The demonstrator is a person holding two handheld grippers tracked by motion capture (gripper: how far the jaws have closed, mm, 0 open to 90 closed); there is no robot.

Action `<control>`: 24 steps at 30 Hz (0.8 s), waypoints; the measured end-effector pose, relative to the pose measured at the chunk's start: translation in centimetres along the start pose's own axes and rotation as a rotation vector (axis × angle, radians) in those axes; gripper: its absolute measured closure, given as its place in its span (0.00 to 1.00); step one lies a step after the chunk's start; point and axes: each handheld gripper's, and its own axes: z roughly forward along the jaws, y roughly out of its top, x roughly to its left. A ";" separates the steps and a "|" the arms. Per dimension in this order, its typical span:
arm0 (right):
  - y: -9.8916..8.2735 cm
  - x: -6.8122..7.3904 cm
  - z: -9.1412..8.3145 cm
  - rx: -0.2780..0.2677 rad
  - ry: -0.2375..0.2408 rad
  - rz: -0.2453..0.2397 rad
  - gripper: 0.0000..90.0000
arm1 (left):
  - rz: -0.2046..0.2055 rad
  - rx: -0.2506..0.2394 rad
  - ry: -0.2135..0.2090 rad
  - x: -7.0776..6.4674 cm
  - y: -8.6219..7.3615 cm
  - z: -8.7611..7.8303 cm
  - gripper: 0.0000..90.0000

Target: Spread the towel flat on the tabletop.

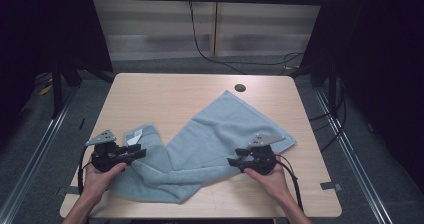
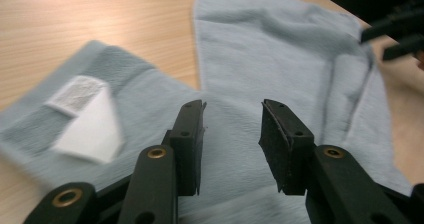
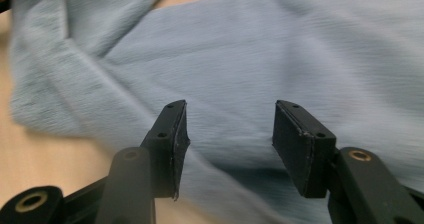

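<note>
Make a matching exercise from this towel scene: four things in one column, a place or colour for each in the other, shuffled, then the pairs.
Things:
1. towel
2. label
3. hole
4. left gripper

Places or colours:
A. white, on the towel's left end
B. dark and round, in the table near its far edge
C. light blue, spread crumpled across the table
D. black, jaws open over the towel's left part

Pairs: 1-C, 2-A, 3-B, 4-D
</note>
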 end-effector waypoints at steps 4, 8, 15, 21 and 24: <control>-0.8 0.2 2.4 0.096 -0.020 -0.032 0.54 | -0.006 0.004 0.020 0.6 -0.4 0.0 0.67; -0.8 -1.1 2.8 0.109 -0.045 -0.030 0.56 | 0.002 -0.006 0.018 0.4 -0.4 -0.1 0.66; -1.6 -5.0 0.9 0.082 -0.092 0.007 0.56 | -0.001 -0.014 0.018 0.4 -0.4 0.0 0.64; -2.4 -7.0 -0.8 0.065 -0.149 0.063 0.56 | 0.007 0.029 -0.032 -0.4 -0.6 1.2 0.58; -2.2 -6.7 -0.7 0.066 -0.161 0.053 0.55 | 0.047 0.116 -0.029 -1.4 -1.1 3.0 0.51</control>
